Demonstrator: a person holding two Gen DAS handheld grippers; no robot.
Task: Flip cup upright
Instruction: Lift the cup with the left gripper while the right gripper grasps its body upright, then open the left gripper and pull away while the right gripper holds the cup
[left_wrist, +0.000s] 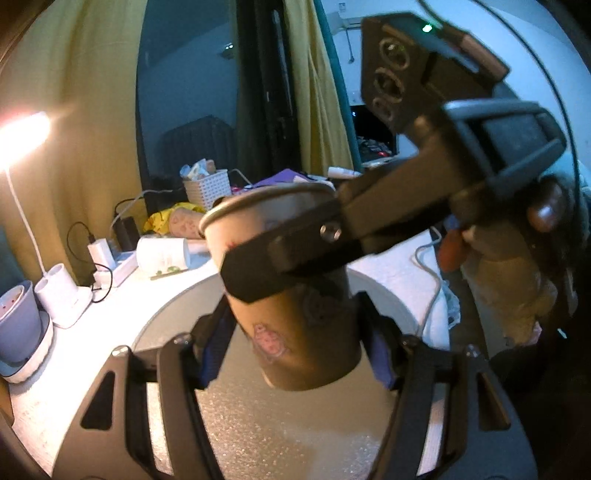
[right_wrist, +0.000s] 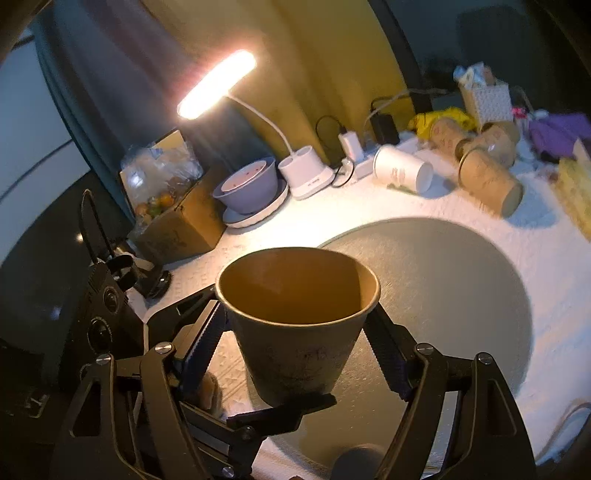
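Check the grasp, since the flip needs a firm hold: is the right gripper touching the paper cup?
Touching. In the left wrist view a finger of the right gripper lies flat against the paper cup, just below its rim.

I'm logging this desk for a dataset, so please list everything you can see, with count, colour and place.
Held paper cup: one, tan, mouth up, above the mat.
Round mat: one, grey, centre of the table.
Lying paper cups: at least three, tan, far right.
White cup: one, lying by the power strip.
Desk lamp: one, white, lit.
Bowl: one, lilac, on a plate.
Basket: one, white, back right.
Left gripper: black, around the cup's base.
Right gripper: black, gripping the cup.
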